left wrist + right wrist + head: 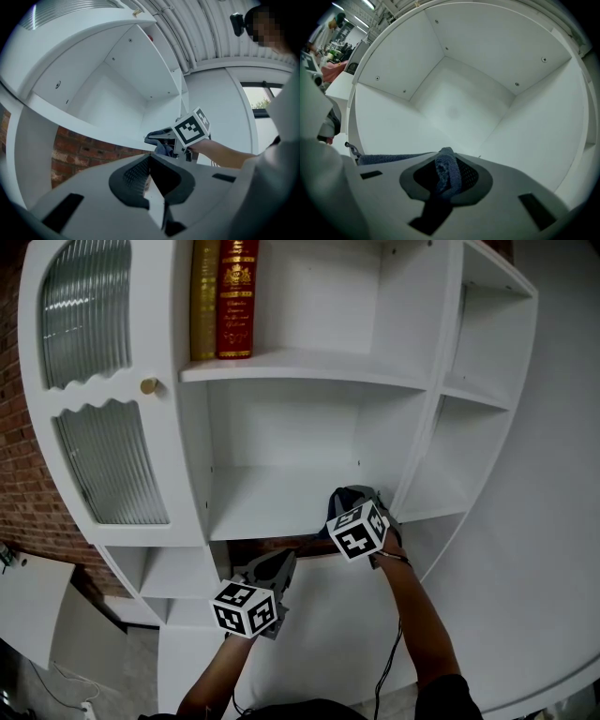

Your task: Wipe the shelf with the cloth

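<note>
A blue cloth (349,501) lies bunched at the front right of the white middle shelf (272,498). My right gripper (361,510) is shut on it there. In the right gripper view a fold of the cloth (446,171) sticks up between the jaws of the right gripper (446,179), and the shelf's white inside (454,108) fills the view beyond. My left gripper (270,576) hangs below the shelf's front edge with its jaws together and nothing in them. From the left gripper (151,180) I see the right gripper (157,137) and the cloth (161,149) at the shelf edge.
Two books (225,296), one gold and one red, stand on the shelf above. A ribbed-glass cabinet door (103,427) with a gold knob (148,385) is at the left. Narrow side shelves (469,390) run down the right. Brick wall (79,154) shows under the shelf.
</note>
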The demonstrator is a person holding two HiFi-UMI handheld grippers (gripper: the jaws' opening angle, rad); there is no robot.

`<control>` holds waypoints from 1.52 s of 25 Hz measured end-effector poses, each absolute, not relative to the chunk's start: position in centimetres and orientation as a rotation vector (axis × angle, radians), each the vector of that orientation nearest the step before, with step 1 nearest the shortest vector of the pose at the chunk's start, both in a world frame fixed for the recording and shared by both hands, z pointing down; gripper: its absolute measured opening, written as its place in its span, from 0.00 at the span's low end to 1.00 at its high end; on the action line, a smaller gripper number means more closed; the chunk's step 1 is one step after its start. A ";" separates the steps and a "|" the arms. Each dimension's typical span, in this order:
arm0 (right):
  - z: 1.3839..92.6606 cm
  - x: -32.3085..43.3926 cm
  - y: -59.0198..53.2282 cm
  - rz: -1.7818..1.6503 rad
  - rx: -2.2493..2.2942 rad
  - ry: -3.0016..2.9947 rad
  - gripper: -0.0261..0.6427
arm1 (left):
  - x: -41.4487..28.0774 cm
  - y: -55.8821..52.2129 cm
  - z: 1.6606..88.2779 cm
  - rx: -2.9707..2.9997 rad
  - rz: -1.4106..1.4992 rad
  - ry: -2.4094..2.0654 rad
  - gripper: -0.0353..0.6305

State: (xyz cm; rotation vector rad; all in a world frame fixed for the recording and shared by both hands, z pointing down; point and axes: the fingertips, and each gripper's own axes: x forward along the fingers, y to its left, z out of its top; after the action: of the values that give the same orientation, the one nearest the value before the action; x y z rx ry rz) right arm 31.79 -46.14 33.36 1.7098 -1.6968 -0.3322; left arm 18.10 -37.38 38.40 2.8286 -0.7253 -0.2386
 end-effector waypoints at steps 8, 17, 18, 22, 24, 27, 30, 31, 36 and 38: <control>33.5 31.1 -46.6 -0.337 1.659 -1.693 0.14 | 16.9 -37.5 38.4 2.824 -0.233 -0.758 0.08; 33.7 29.8 -47.4 -0.317 1.620 -1.715 0.14 | 15.3 -37.8 38.4 2.818 -0.229 -0.808 0.08; 33.7 29.6 -47.5 -0.317 1.614 -1.718 0.14 | 15.1 -37.8 38.3 2.817 -0.229 -0.816 0.08; 33.8 29.0 -47.7 -0.314 1.595 -1.725 0.14 | 14.3 -37.9 38.2 2.811 -0.230 -0.844 0.08; 33.7 28.7 -47.8 -0.318 1.586 -1.725 0.14 | 13.9 -38.0 38.2 2.808 -0.228 -0.861 0.08; 33.7 28.2 -48.1 -0.325 1.575 -1.726 0.14 | 13.1 -38.2 38.4 2.795 -0.230 -0.887 0.08; 33.8 27.7 -48.2 -0.329 1.566 -1.725 0.14 | 12.4 -38.1 38.3 2.789 -0.237 -0.902 0.08; 33.8 27.5 -48.3 -0.330 1.563 -1.725 0.14 | 12.3 -38.1 38.2 2.789 -0.240 -0.905 0.08; 33.9 26.5 -48.4 -0.331 1.548 -1.733 0.14 | 11.6 -37.8 38.2 2.781 -0.249 -0.911 0.08; 33.9 26.1 -48.5 -0.331 1.541 -1.736 0.14 | 11.4 -37.6 38.1 2.784 -0.251 -0.914 0.08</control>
State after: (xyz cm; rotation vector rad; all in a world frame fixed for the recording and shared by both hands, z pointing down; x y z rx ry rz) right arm 26.12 -48.47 33.94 1.5406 -1.7357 -0.3309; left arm 11.35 -37.60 38.06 2.7843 -0.9136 -0.2505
